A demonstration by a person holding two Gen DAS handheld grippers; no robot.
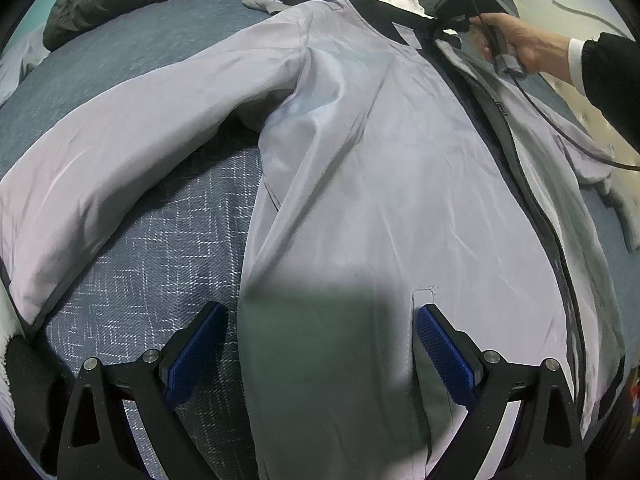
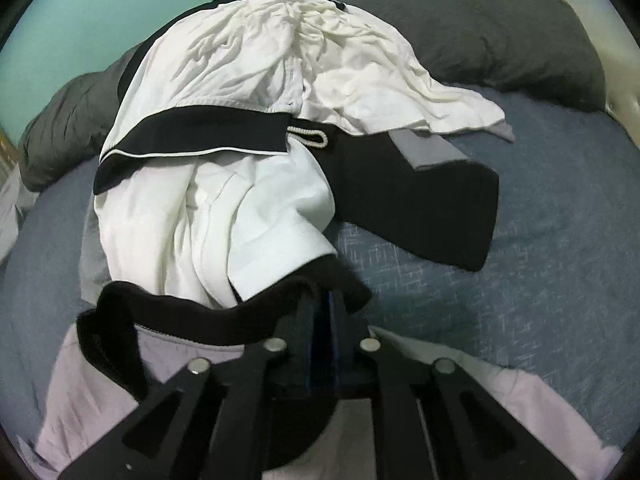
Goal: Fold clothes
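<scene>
A pale lilac jacket (image 1: 380, 168) lies spread on the blue bed, front up, with a dark zipper (image 1: 532, 200) down its right side and one sleeve (image 1: 100, 184) stretched left. My left gripper (image 1: 320, 344) is open above the jacket's hem, one blue pad (image 1: 444, 356) over the fabric and the other over the bedspread. My right gripper (image 2: 326, 300) is shut on the jacket's black knit collar (image 2: 224, 320). It also shows in the left wrist view (image 1: 452, 16), at the jacket's neck.
A pile of white and black clothes (image 2: 256, 92) lies just beyond the collar. A dark grey duvet (image 2: 500, 28) runs along the far side of the bed. The blue patterned bedspread (image 1: 160, 248) shows on both sides of the jacket. A cable (image 1: 560, 128) trails from the right gripper.
</scene>
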